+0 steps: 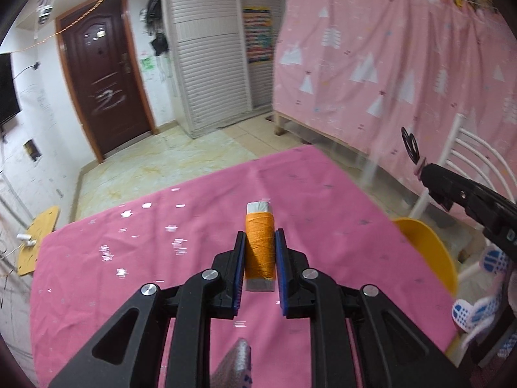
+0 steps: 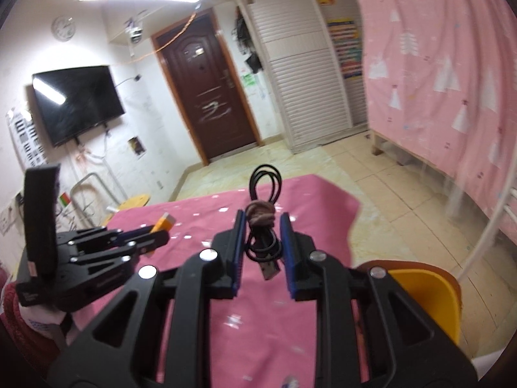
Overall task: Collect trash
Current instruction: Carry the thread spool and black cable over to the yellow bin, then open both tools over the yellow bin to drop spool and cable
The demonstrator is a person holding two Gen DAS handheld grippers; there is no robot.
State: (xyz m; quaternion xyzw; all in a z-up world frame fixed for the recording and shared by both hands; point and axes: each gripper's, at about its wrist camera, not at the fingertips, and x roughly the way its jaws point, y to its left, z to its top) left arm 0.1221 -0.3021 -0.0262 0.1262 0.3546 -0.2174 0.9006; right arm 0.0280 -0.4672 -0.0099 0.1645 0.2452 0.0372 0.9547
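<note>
Both grippers are loaded — the left gripper (image 1: 260,252) clamps an orange thread spool (image 1: 259,249), the right gripper (image 2: 261,242) a bundled black cable (image 2: 262,223) — above the pink tablecloth (image 1: 129,258). Carrying seems underway; next, likely releasing over the yellow bin (image 2: 426,297).

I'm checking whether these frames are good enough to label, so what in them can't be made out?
- Any trash bin: in neither view.
- Yellow chair: right wrist view, mostly hidden behind the right hand-held gripper.
- Cable bundle: left wrist view, small and blurred.
- Thread spool: right wrist view, mostly hidden by the left hand-held gripper.
- Wall chart: both views, print too blurred to read.
</note>
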